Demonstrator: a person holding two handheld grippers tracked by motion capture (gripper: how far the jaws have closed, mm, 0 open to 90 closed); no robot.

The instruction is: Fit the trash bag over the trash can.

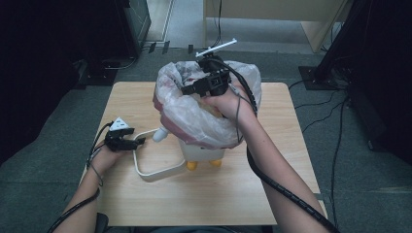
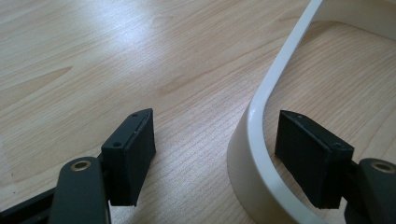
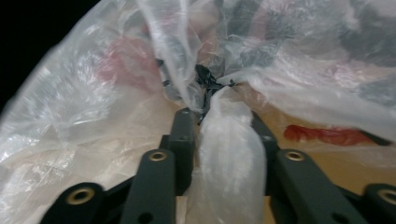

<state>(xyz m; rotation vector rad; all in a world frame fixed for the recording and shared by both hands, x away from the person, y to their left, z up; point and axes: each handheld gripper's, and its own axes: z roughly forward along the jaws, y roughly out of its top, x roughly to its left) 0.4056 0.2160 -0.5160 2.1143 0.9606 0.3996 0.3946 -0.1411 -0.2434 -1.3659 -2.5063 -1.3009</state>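
Observation:
A small white bin (image 1: pixel 204 153) with yellow feet stands mid-table, lined with a clear plastic bag (image 1: pixel 190 115) showing pink inside. My right gripper (image 1: pixel 190 89) is over the bin's mouth, shut on a bunched fold of the bag (image 3: pixel 229 154); in the right gripper view its jaws (image 3: pixel 219 116) squeeze that fold. A white hoop-like band (image 1: pixel 148 172) lies on the table left of the bin. My left gripper (image 1: pixel 138 141) is open at the band's left side. In the left gripper view its jaws (image 2: pixel 215 122) straddle the band (image 2: pixel 261 107), one on each side, without touching it.
The wooden table (image 1: pixel 204 199) has bare room at the front and right. On the floor around it are cables (image 1: pixel 335 145), dark stands at both sides, and a light wooden desk (image 1: pixel 272 12) at the back.

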